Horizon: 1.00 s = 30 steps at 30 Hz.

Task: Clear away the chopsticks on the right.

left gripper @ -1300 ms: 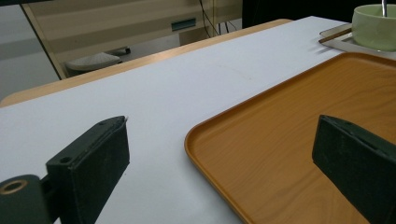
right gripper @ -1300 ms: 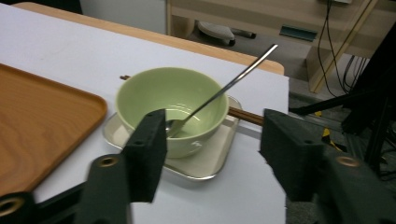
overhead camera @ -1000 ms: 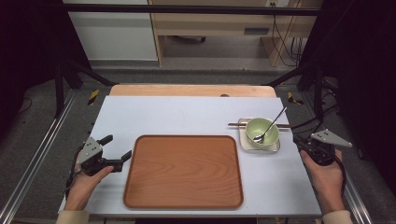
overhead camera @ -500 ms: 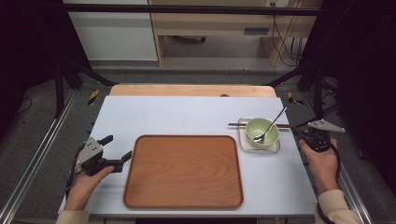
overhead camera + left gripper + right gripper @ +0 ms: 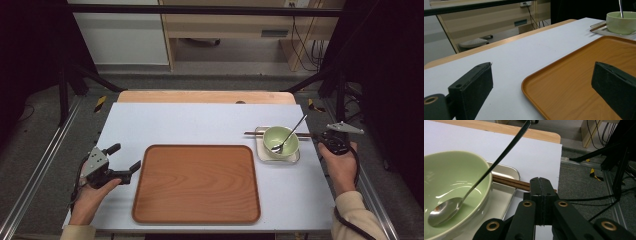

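A: What is seen of the bench [image 5: 200,120]?
B: A pale blue-white top is laid over a wooden board, whose edge is left bare along the far side. Grey floor and metal rails are seen around it, with dark frame posts at both sides and a light wooden cabinet with trailing cables beyond.

A: How is the left tool [image 5: 123,162] held?
B: It is held low at the near left corner of the bench, its jaws spread wide with nothing between them. Just ahead of its jaws the brown tray [image 5: 197,182] is lying flat; in the left gripper view the tray's rounded corner [image 5: 529,83] is seen between the two pads.

A: And the right tool [image 5: 541,188]?
B: Its jaws are pressed together, pad against pad, and nothing is gripped. It is held at the bench's right edge. Just to its left the green bowl [image 5: 280,142] is set on a small metal dish [image 5: 261,152], with a spoon [image 5: 289,134] leaned inside, its handle slanted up toward the tool. Dark chopsticks [image 5: 509,183] are laid across the dish's far rim, their ends directly in front of the shut jaws; contact cannot be told.
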Tool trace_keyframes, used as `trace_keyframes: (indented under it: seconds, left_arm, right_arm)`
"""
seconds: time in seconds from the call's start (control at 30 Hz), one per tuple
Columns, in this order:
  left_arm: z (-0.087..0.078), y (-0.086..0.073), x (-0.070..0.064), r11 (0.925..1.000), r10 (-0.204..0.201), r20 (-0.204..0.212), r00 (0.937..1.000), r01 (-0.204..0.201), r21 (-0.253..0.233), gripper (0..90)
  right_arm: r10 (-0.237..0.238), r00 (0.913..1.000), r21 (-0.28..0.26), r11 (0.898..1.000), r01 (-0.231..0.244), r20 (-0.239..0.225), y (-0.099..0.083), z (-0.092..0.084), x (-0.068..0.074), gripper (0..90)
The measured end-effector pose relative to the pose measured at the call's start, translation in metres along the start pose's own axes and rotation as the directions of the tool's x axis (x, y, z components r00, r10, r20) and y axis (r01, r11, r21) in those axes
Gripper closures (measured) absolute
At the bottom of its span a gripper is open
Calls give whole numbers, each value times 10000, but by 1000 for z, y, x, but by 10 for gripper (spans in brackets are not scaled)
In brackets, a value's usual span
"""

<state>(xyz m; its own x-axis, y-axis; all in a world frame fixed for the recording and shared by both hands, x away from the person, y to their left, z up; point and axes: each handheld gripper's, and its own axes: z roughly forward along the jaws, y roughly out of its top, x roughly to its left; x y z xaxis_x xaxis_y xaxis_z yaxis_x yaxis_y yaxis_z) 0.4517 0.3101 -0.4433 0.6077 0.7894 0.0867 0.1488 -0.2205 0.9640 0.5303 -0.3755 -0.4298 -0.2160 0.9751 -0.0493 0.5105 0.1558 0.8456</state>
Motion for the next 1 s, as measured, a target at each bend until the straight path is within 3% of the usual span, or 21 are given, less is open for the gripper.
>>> trace_keyframes:
  seconds: [0.17, 0.4, 0.7, 1.0]
  left_arm:
    - [2, 0, -2, 10000, 57, 80, 10000, -57, 74, 34]
    - [4, -2, -3, 9987, 164, 153, 9997, -171, 476, 35]
    - [4, -2, -3, 9991, 134, 230, 9996, -143, 410, 34]
    - [3, -4, -1, 9992, 102, 217, 9997, -110, 390, 34]
  right_arm:
    - [256, 9997, -45, 9997, -255, 67, -1, 7, -3, 900]
    - [176, 9998, 19, 9998, -176, 81, 2, 27, -5, 900]
    - [485, 9983, 198, 9986, -491, 307, 0, 57, -15, 900]
    - [463, 9988, 474, 9978, -471, 183, 2, 72, -16, 900]
